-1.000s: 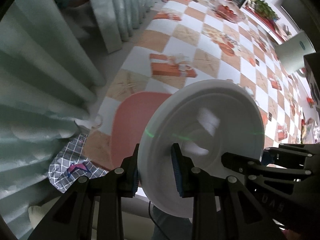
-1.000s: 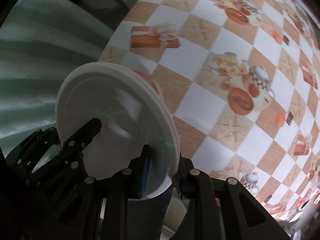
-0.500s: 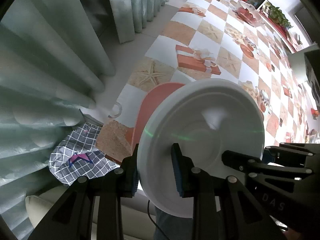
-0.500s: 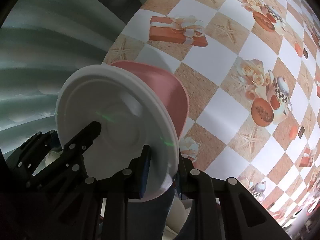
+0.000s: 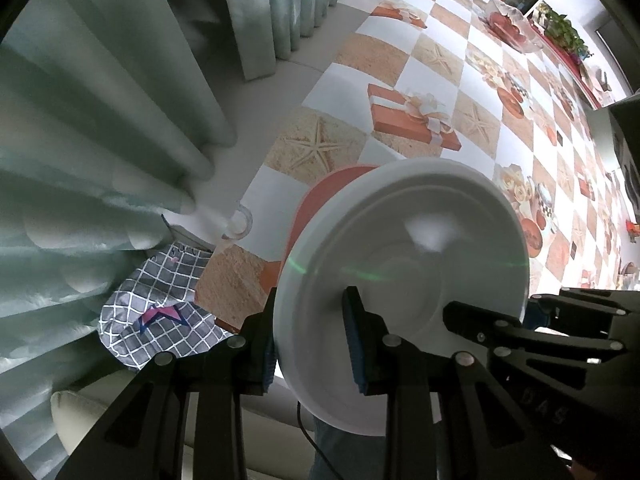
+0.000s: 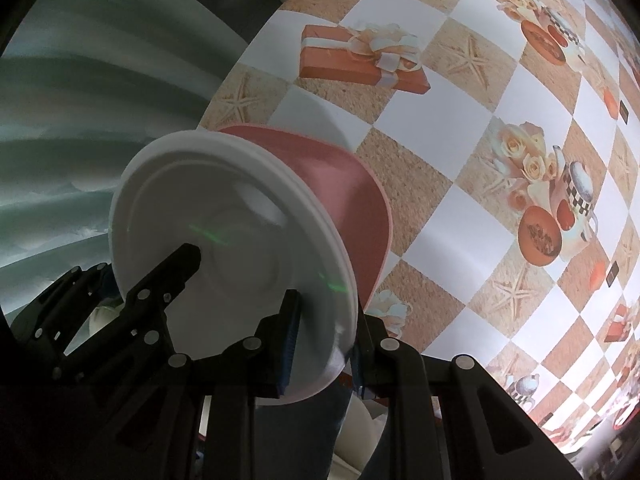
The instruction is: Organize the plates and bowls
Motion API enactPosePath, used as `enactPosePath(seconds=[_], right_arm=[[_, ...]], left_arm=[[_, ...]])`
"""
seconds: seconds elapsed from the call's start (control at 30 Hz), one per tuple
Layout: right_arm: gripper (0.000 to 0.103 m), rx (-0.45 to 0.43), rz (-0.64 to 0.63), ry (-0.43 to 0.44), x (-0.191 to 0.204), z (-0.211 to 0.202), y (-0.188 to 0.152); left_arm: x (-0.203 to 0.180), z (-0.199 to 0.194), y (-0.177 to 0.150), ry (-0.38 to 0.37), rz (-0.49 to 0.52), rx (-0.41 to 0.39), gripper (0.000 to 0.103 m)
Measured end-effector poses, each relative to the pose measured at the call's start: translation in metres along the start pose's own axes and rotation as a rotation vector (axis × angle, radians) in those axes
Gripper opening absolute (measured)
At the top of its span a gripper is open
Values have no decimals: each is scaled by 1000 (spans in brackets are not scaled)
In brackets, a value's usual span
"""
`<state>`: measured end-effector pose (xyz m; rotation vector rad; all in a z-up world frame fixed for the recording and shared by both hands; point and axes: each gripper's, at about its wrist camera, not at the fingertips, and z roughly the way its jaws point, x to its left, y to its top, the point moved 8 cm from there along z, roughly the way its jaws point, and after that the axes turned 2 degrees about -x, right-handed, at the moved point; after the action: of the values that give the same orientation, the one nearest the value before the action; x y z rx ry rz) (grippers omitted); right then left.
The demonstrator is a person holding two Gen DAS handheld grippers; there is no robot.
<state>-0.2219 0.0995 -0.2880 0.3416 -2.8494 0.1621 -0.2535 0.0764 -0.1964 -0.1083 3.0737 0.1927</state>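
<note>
The curtain (image 5: 100, 120), well left of the pink plate (image 5: 316, 208), hangs in soft pale-green folds. A grey checked cloth (image 5: 160, 304) lies crumpled below it, off the table's corner.

Against a second ago, the table (image 5: 400, 68) looks nearer and far more of the pink plate shows. The white plate (image 5: 420, 264) has come down towards it and now hangs tilted just above it, overlapping its near side. I cannot tell whether the two touch.

The left gripper (image 5: 312, 348) has just been opening a little. The white plate's rim sits between its jaws, and the blue ribbed pads still look pressed to it. That slackening, I judge, is the start of a release, so the stacking step is nearly done.

The white plate is round, smooth and glossy. It has a thick raised rim, a ringed centre and a soft highlight, and it looks like hard plastic or melamine.

The pink plate is matte, shallow and closer to a rounded square. It rests flat on the table, whose oilcloth is slick and printed with sand, starfish and gift-box checks.

On the white plate's right edge, the right gripper (image 6: 325, 336) is clenched tight on the rim.
</note>
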Motion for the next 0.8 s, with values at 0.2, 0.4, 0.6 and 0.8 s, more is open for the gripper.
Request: enactPosePath(seconds=[0.2, 0.4, 0.6, 0.8], right_arm=[[24, -11, -21, -31, -5, -2, 0], [56, -46, -4, -82, -21, -13, 3], [90, -96, 24, -57, -33, -34, 4], [91, -115, -10, -112, -34, -48, 1]], left_arm=[[-8, -3, 0, 45, 73, -28, 55], [-6, -12, 3, 29, 59, -45, 66], [1, -20, 2, 78, 86, -52, 83], [-7, -34, -5, 48, 112, -73, 83]])
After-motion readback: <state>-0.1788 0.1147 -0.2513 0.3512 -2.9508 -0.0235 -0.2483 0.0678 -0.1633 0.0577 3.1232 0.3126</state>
